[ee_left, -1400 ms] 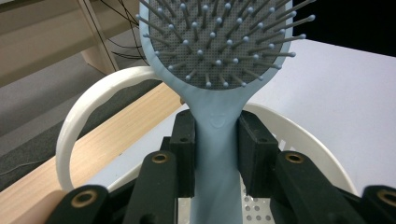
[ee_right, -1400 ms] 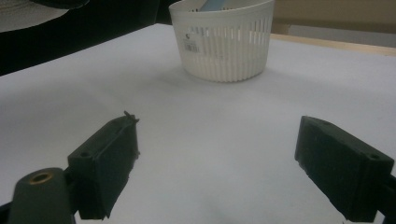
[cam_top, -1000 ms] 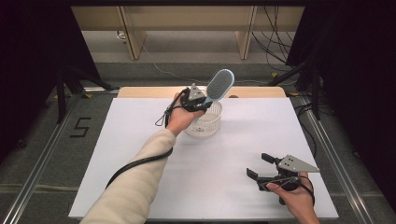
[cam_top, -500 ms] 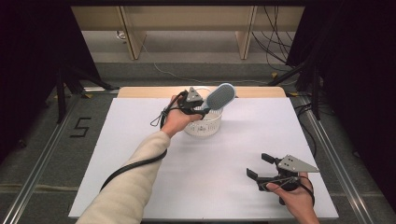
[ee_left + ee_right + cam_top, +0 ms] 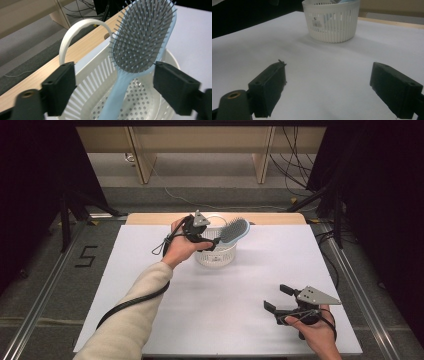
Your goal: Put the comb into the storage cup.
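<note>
The light-blue hairbrush (image 5: 140, 47) already stands handle-down in the white basket (image 5: 215, 255) at the bench's far edge, the left gripper (image 5: 206, 242) fingers spread wide around it, leaving only withdrawal, while the right gripper (image 5: 280, 306) rests open and empty

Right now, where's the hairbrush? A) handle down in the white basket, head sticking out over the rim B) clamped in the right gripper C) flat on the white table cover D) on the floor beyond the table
A: the hairbrush stands with its handle down inside the white basket, its bristled head above the rim, between the open jaws of the left gripper.
</note>
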